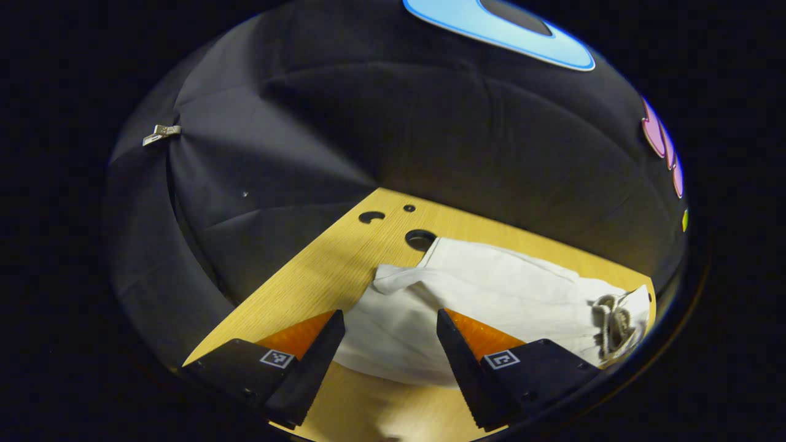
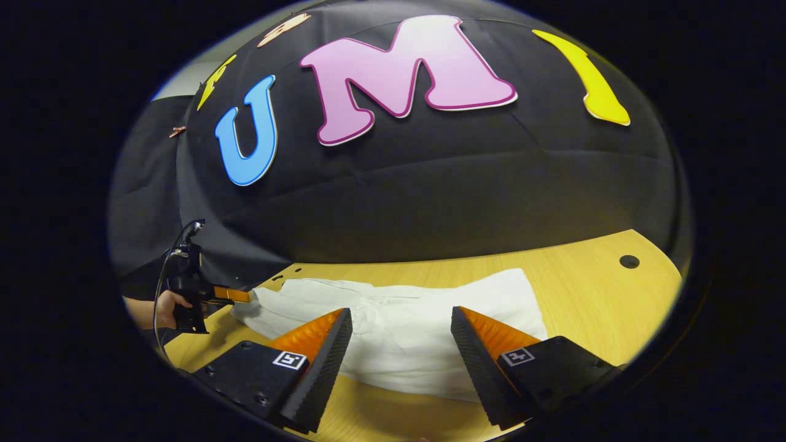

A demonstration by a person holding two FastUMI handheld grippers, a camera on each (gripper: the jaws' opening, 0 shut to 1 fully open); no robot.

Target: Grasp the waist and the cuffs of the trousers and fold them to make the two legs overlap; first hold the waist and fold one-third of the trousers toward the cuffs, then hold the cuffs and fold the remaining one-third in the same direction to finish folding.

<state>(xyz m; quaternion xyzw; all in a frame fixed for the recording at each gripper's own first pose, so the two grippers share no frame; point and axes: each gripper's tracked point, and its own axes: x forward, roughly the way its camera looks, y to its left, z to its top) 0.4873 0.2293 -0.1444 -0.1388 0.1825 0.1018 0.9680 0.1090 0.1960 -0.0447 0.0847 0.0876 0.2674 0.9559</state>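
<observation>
With both the left gripper [image 1: 390, 322] and the right gripper [image 2: 401, 319] spread wide above the white trousers [image 2: 399, 331] lying bunched on the wooden table [image 2: 589, 288], a pinch risked catching just one layer, leaving the legs misaligned.

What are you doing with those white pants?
A person holds a gripper in each hand to fold white trousers lying on a wooden table. The left gripper and right gripper both hang open above the cloth, gripping nothing. The drawstring marks the waist end.
</observation>
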